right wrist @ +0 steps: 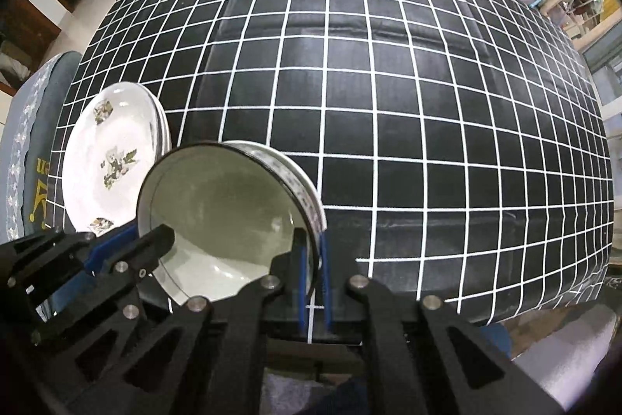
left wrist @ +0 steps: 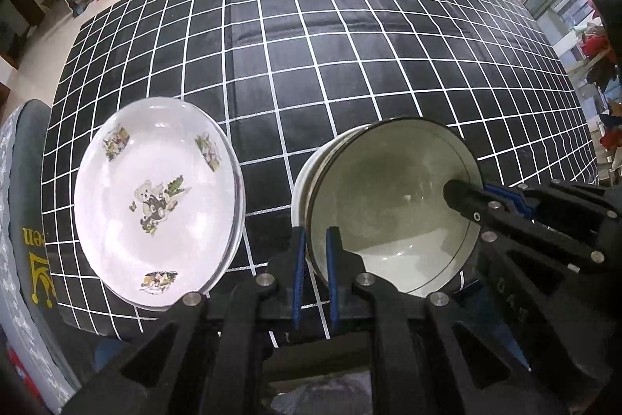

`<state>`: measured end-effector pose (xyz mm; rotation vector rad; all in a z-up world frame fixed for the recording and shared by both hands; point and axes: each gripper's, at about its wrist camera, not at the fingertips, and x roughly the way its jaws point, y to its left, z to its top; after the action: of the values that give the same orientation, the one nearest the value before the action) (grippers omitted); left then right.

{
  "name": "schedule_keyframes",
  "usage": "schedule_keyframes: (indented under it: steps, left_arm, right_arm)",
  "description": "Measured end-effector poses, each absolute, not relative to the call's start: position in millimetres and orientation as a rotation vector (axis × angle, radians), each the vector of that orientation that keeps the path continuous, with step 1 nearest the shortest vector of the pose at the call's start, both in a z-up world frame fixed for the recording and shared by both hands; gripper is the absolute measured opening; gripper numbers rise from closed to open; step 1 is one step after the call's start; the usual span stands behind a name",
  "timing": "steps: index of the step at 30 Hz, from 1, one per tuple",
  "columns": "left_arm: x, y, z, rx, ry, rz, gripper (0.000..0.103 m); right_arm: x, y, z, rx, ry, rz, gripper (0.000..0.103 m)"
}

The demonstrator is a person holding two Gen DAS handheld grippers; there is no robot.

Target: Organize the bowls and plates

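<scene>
Left wrist view showed the bowl (left wrist: 388,209) at lower centre-right of the frame, white outside with a thin dark line near its rim, tilted so its inside faced the camera. The left tongs (left wrist: 315,271) were clenched on the bowl's near-left rim, one blue pad inside the wall and one outside. The right tongs (left wrist: 486,205) reached in from the right edge and gripped the opposite rim. To the left of the bowl, a little apart from it, sat the plates (left wrist: 155,201), white with a teddy-bear print, stacked on the counter (left wrist: 350,45) under its black cloth with white grid lines.

Right wrist view placed the same bowl (right wrist: 229,220) at lower centre-left, its rim pinched between the right tongs (right wrist: 314,275), while the left tongs (right wrist: 132,244) held the far-left rim. The plates (right wrist: 112,158) lay behind it at left, a stack of at least two, near the counter's (right wrist: 427,104) left edge.
</scene>
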<state>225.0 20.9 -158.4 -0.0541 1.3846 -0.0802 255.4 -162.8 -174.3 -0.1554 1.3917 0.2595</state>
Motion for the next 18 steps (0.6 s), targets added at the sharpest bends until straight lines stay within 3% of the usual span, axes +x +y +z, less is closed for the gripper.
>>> schedule_keyframes:
  steps: [18]
  left_arm:
    - [227.8, 28.2, -166.4, -0.092, 1.340, -0.103, 0.009]
  right_arm:
    - [256.4, -165.4, -171.1, -0.137, 1.379, 0.234, 0.010]
